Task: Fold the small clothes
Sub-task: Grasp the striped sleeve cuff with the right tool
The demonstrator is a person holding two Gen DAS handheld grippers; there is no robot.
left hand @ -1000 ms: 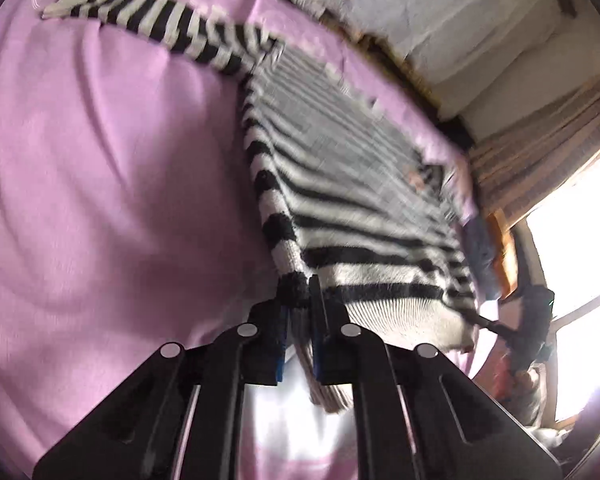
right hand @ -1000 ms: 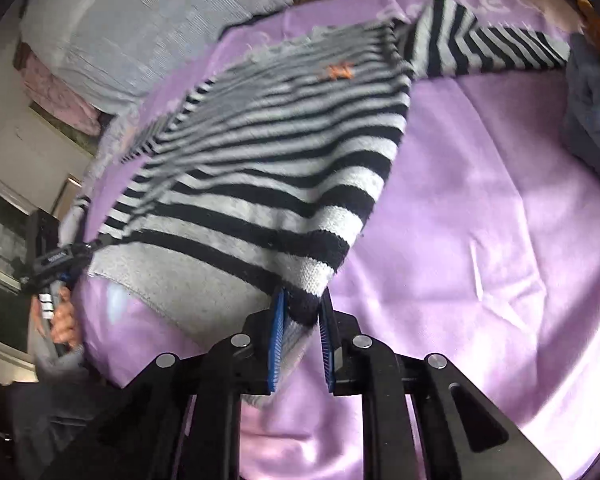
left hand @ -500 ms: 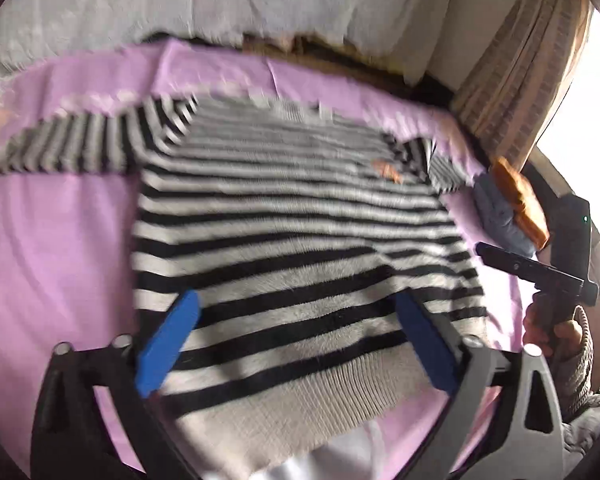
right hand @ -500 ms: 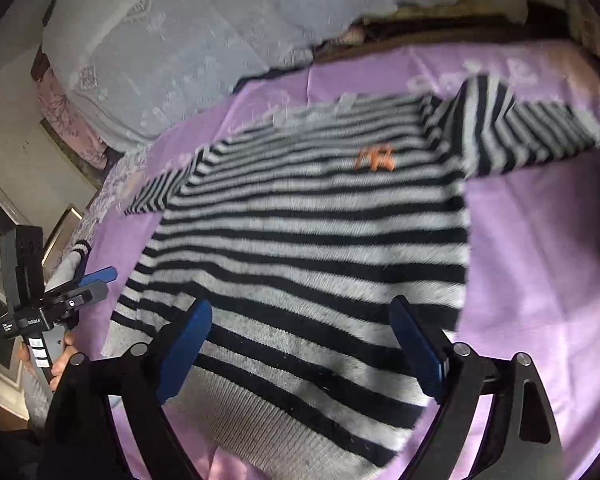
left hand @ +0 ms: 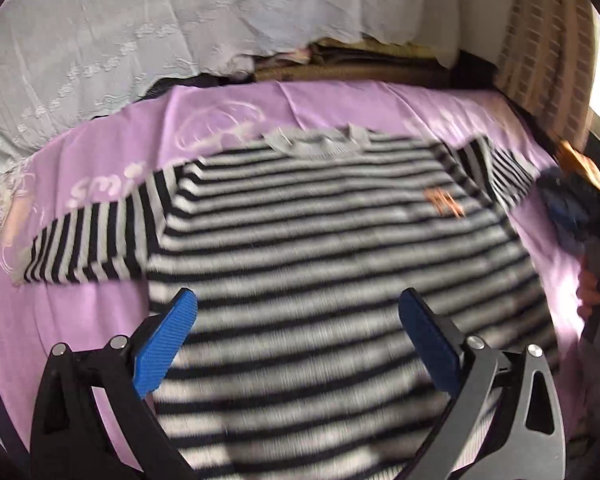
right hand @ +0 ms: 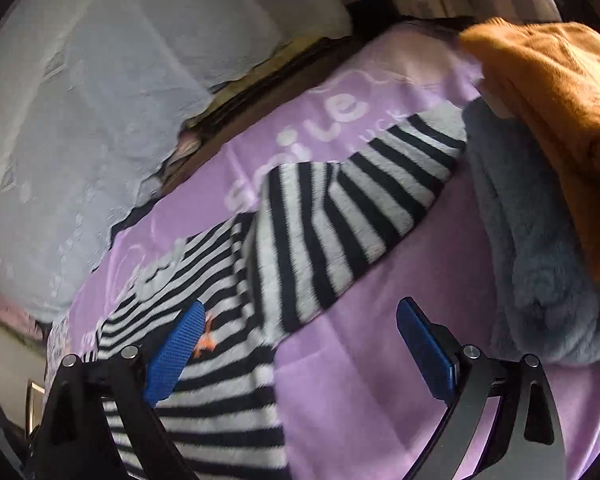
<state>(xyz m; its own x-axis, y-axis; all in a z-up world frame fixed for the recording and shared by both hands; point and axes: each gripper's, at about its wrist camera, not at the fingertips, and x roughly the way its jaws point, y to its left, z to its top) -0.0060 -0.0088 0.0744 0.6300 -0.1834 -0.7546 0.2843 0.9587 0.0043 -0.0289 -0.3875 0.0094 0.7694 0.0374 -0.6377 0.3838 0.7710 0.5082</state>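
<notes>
Purple sheet (right hand: 360, 360) bears striped sweater (left hand: 320, 264); blue fleece (right hand: 540, 260) touches its sleeve.

A bed is covered by a purple sheet (left hand: 340, 98) with white writing on it. A black and white striped sweater (left hand: 320, 240) lies flat on the sheet, front up, with its sleeves spread out to both sides. Beside one sleeve (right hand: 340, 208) sits a fluffy blue cloth (right hand: 532, 248), and an orange cloth (right hand: 560, 100) rests on top of it.
</notes>
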